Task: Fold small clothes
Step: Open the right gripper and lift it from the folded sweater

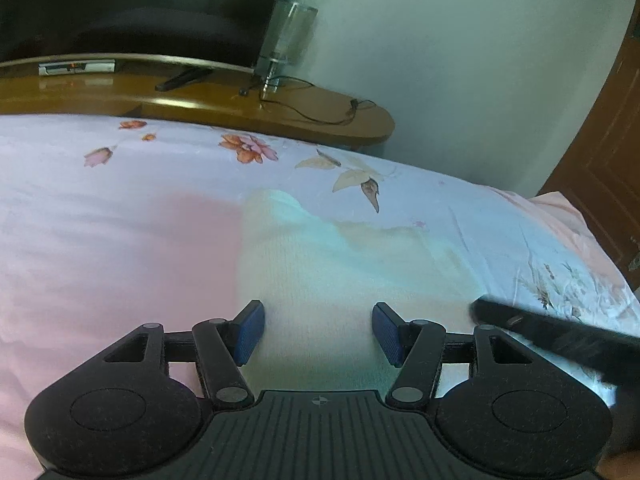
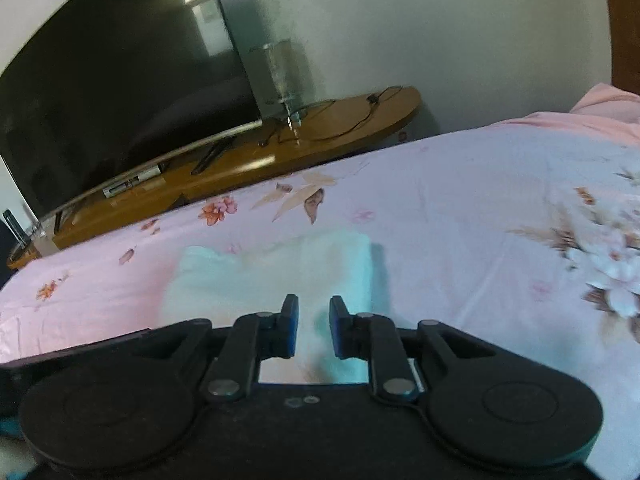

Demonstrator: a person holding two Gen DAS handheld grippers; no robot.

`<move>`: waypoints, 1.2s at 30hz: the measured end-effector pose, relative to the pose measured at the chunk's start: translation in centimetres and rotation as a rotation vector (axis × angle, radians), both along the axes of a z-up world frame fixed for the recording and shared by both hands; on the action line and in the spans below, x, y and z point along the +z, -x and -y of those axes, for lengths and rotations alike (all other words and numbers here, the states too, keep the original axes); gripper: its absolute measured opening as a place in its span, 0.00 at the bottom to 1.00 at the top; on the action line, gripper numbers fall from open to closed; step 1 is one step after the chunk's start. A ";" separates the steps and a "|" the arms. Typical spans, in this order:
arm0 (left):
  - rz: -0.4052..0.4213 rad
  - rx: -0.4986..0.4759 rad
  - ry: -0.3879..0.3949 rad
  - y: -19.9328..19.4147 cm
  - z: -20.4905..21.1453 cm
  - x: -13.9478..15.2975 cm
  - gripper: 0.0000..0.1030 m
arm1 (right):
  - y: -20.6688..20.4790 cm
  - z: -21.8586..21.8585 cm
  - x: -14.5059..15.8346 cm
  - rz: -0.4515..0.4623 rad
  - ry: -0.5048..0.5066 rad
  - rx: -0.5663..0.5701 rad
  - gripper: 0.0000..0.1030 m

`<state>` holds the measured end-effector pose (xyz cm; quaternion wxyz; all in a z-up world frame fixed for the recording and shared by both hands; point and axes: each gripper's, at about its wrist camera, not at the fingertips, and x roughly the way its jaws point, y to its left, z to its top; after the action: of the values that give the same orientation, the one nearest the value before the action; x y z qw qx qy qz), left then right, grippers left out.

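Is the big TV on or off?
Off. The TV screen is all dark, showing only faint reflections of the room, with no picture on it.

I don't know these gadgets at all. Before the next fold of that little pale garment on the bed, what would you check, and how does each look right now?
1. Left gripper released: ok, jaws apart.
2. Right gripper released: ok, slightly open, nothing pinched.
3. Pale garment lying on the bedsheet: ok.
4. Garment edges lined up: cannot tell, blurred.
5. Grippers apart from each other: cannot tell, very near in the left view.
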<state>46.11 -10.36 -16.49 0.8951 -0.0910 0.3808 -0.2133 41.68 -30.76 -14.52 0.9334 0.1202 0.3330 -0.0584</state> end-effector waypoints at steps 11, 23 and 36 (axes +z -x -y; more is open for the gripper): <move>0.051 -0.067 -0.096 1.5 0.9 0.7 0.57 | -0.8 0.3 -2.6 -0.124 0.083 -0.048 0.28; -0.024 -0.017 -0.178 9.8 -1.5 0.0 0.57 | 10.0 -0.7 -1.5 -0.048 -0.065 -0.017 0.29; -0.016 0.013 -0.187 14.8 -3.9 1.2 0.57 | 15.4 -1.8 -2.0 -0.114 -0.101 0.059 0.24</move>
<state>31.32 -6.43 -15.27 0.8981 -0.0110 0.4054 -0.1703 26.28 -28.94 -16.56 0.9070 0.1536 0.3916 -0.0206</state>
